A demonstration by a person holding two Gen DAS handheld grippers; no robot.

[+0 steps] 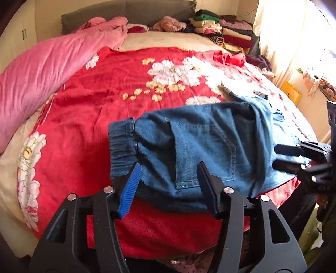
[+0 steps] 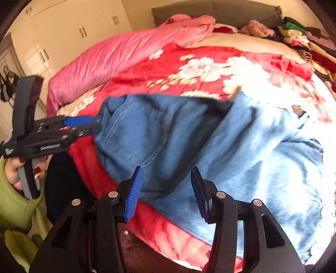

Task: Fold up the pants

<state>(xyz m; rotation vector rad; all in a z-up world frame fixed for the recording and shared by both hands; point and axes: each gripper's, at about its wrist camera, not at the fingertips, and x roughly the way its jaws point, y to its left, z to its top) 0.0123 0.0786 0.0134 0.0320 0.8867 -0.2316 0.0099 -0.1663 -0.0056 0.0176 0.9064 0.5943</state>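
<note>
Blue denim pants (image 1: 189,145) lie folded over on the red flowered blanket (image 1: 100,100) near the bed's front edge, with the elastic waistband (image 1: 121,142) to the left and a back pocket facing up. My left gripper (image 1: 169,164) is open. Its fingers straddle the near edge of the pants and the pads stand clear of the cloth. From the right wrist view, the left gripper (image 2: 97,123) sits at the waistband end of the pants (image 2: 189,147). My right gripper (image 2: 167,168) is open over the near edge of the pants. In the left wrist view, the right gripper (image 1: 275,156) is at their right end.
A pink quilt (image 1: 42,69) is bunched along the bed's left side. Stacks of folded clothes (image 1: 226,31) stand by the grey headboard (image 1: 126,14) at the back right. A hand in a green sleeve (image 2: 14,189) holds the left gripper. Wardrobe doors (image 2: 82,31) are behind.
</note>
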